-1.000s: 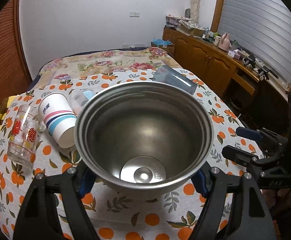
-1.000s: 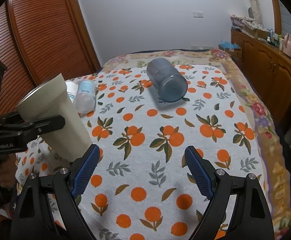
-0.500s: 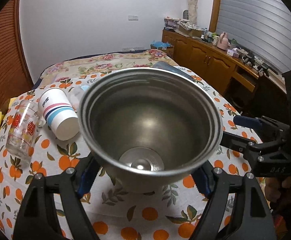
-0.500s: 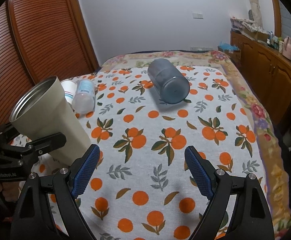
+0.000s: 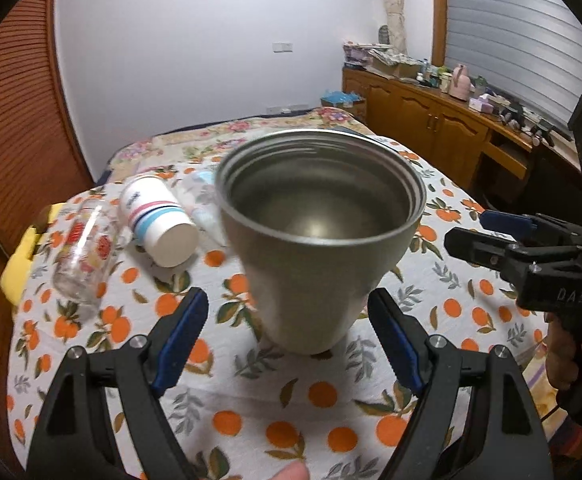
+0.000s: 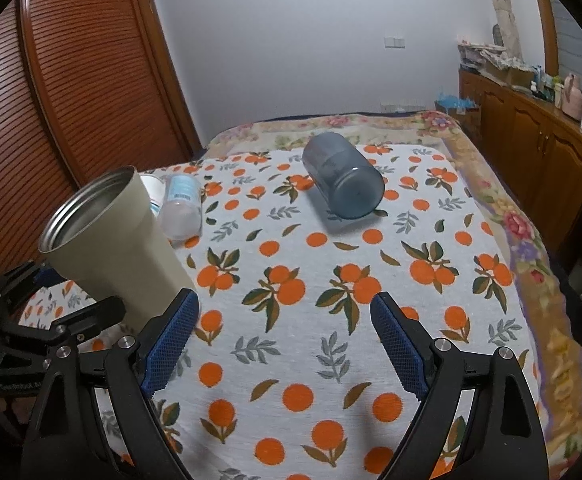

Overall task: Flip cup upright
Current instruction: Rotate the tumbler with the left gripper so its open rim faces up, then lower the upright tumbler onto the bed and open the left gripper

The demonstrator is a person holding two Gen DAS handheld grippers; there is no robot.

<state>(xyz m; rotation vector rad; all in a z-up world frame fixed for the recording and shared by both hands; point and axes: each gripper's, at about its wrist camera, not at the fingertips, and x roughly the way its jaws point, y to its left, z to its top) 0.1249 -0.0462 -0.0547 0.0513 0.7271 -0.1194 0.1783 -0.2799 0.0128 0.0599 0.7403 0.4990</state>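
A beige steel tumbler stands upright on the orange-print tablecloth, mouth up. It also shows in the right wrist view, at the left. My left gripper is open, its blue pads apart on either side of the tumbler's base and not touching it. My right gripper is open and empty over bare cloth; it shows in the left wrist view at the right edge.
Several other cups lie on their sides: a blue-grey plastic cup, a striped paper cup, a clear glass with red print and a clear plastic bottle. A wooden cabinet stands at the right.
The left gripper has tilted the tumbler from lying towards the camera to standing upright, opened and drawn back from it. The right gripper has barely moved.
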